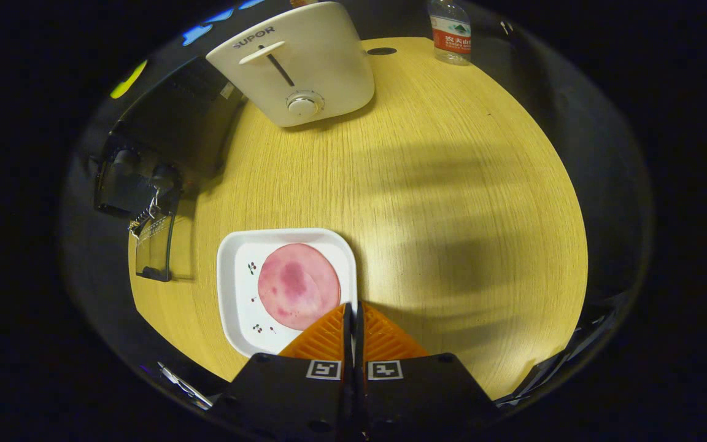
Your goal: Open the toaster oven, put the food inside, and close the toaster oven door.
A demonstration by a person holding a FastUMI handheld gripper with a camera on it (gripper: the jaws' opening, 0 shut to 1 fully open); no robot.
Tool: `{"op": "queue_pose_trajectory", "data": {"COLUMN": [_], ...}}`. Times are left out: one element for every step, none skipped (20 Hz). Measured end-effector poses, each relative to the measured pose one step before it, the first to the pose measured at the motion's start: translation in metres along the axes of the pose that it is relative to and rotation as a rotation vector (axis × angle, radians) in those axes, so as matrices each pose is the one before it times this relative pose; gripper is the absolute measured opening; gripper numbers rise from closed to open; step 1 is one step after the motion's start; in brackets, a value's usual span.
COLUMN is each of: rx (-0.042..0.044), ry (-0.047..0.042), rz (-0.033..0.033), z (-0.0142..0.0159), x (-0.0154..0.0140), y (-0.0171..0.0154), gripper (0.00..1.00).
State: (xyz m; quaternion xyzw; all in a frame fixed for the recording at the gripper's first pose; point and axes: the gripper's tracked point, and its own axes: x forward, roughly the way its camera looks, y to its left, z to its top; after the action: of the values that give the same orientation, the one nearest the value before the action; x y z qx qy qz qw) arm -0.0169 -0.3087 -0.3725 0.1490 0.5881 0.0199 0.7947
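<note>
On the square white plate (231,288), round ham slice (298,285) meets closed hand-held gripper (351,310).

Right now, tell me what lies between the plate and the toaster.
Gripper view: bare wooden table between the plate and the toaster. The jaws of the gripper are closed.

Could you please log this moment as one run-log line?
gripper: shut, empty, over plate edge | ham slice: on plate | toaster oven: door open | food not yet inside
</note>
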Motion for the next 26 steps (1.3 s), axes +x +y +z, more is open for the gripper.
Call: {"op": "queue_pose_trajectory", "data": {"rx": [0.01291, 0.01537, 0.01114, 0.00995, 0.01611, 0.02264, 0.02849, 0.02859, 0.02733, 0.02236, 0.01675, 0.01356, 0.01511, 0.01868, 0.01966, 0.01499, 0.01191, 0.00963, 0.01050, 0.01052, 0.00754, 0.00595, 0.00405, 0.00141, -0.00520, -0.00803], "ry": [0.01455, 0.00261, 0.00012, 0.00219, -0.00619, 0.00030, -0.00123, -0.00391, -0.00258, -0.00377, -0.00945, -0.00651, -0.01069, -0.01236, -0.01772, -0.01351, -0.01431, -0.01479, -0.01397, -0.01628, -0.01583, -0.01290, -0.00974, -0.01287, -0.01688, -0.01947], "rz": [0.01674, 0.01545, 0.01382, 0.01757, 0.01851, 0.01921, 0.01502, 0.01873, 0.01905, 0.01383, 0.01042, 0.00717, 0.00411, 0.00449, 0.01006, 0.01188, 0.00887, 0.01127, 0.01172, 0.01344, 0.01148, 0.01298, 0.01405, 0.01439, 0.00488, 0.00170], "z": [-0.00178, -0.00024, -0.00012, -0.00167, -0.00079, -0.00220, -0.00131, -0.00227, -0.00162, -0.00237, -0.00072, -0.00179, 0.00019, -0.00037, 0.00127, -0.00028, 0.00028, -0.00065, -0.00100, -0.00216, -0.00234, -0.00413, -0.00413, -0.00492, -0.00413, -0.00393], "x": [0.00196, -0.00061, -0.00137, 0.00074, -0.00070, 0.00000, -0.00048, 0.00126, 0.00016, -0.00216, -0.00146, -0.00248, -0.00153, -0.00348, -0.00292, -0.00455, -0.00460, -0.00403, -0.00516, -0.00672, -0.00541, -0.00561, -0.00616, -0.00643, -0.00431, -0.00447], "y": [0.00019, 0.00124, 0.00025, 0.00072, 0.00030, 0.00083, 0.00108, 0.00340, 0.00184, 0.00001, 0.00003, -0.00033, 0.00026, 0.00203, 0.00384, 0.00289, 0.00229, 0.00294, 0.00353, 0.00361, 0.00417, 0.00460, 0.00471, 0.00503, 0.00423, 0.00393], "gripper": [0.02, 0.02, 0.02, 0.02, 0.02, 0.02, 0.02, 0.02, 0.02, 0.02, 0.02, 0.02, 0.02, 0.02, 0.02, 0.02, 0.02, 0.02, 0.02, 0.02, 0.02, 0.02, 0.02, 0.02, 0.02, 0.02]}}
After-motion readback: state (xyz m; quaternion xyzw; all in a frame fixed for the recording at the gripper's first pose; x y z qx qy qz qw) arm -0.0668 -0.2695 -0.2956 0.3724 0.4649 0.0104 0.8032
